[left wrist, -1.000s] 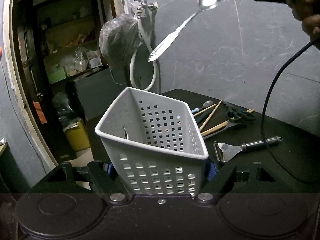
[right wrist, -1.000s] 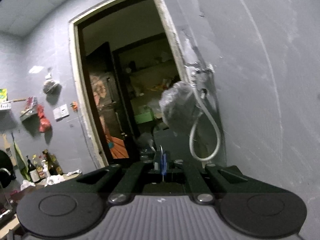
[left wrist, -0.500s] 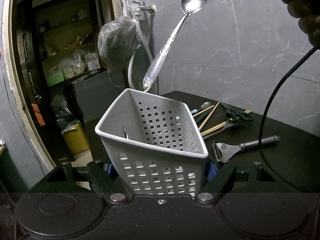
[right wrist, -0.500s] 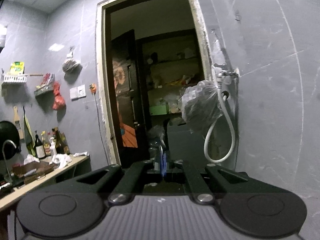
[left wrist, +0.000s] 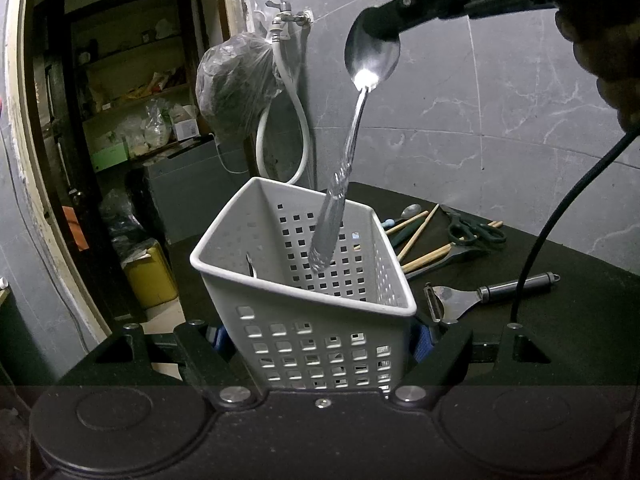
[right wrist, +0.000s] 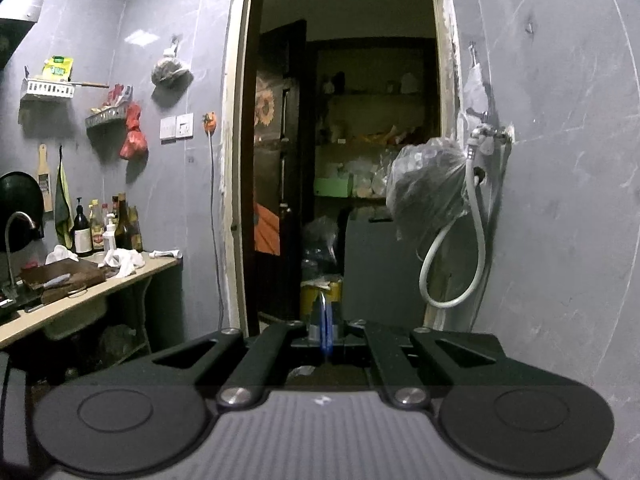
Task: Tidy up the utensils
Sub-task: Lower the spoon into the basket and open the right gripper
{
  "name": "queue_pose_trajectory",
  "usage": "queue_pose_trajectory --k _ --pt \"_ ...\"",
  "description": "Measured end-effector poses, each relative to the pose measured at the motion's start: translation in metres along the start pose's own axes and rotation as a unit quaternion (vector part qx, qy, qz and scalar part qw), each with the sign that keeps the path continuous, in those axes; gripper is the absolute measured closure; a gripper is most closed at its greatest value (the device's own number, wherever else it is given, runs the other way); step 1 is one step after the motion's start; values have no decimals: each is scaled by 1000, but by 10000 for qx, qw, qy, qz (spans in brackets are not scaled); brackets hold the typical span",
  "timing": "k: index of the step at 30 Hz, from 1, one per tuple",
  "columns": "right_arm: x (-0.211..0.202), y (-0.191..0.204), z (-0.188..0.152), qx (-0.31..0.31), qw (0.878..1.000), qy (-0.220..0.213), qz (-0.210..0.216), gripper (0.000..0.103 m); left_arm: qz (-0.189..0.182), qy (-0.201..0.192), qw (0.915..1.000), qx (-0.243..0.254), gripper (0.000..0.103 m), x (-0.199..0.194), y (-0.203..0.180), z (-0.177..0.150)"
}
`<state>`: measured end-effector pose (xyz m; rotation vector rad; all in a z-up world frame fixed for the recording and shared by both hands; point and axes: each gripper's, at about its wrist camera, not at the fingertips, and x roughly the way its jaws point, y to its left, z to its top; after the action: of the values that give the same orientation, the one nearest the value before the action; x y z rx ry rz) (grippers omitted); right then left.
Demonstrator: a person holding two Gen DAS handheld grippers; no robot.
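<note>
Only the left wrist view shows the white perforated basket (left wrist: 304,304), clamped between the left gripper's (left wrist: 320,340) fingers on a dark table (left wrist: 560,328). The right gripper (left wrist: 384,26), pinched together on a spoon's (left wrist: 344,168) bowl, hangs its handle inside the basket; the right view shows mainly a doorway (right wrist: 340,120). Scissors (left wrist: 474,230), chopsticks (left wrist: 420,232) and peeler (left wrist: 488,292) lie far right.

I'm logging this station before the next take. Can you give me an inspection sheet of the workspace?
Surface: dark table.
Job's things: white basket; spoon hanging handle-down into it.
Clutter: peeler, scissors, chopsticks, a second spoon.
Grippers: left gripper shut on basket; right gripper shut on spoon bowl.
Cables: black cable over table.
Surroundings: tap with hose, hanging bag, open doorway.
</note>
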<state>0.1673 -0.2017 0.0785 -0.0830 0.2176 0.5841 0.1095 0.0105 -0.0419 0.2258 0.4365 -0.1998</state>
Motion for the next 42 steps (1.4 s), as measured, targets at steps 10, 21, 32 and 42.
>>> queue_pose_trajectory --k 10,21,32,42 --pt "5 15 -8 -435 9990 75 24 102 -1 -1 10000 0 22 0 0 0" --pt "11 44 -18 -1187 9928 102 68 102 -2 -1 10000 -1 22 0 1 0" --pt "18 72 -36 -2018 9794 93 67 102 -3 -2 10000 -5 22 0 1 0" --pt "18 76 -38 -1952 9800 187 329 94 25 17 10000 -27 22 0 0 -1"
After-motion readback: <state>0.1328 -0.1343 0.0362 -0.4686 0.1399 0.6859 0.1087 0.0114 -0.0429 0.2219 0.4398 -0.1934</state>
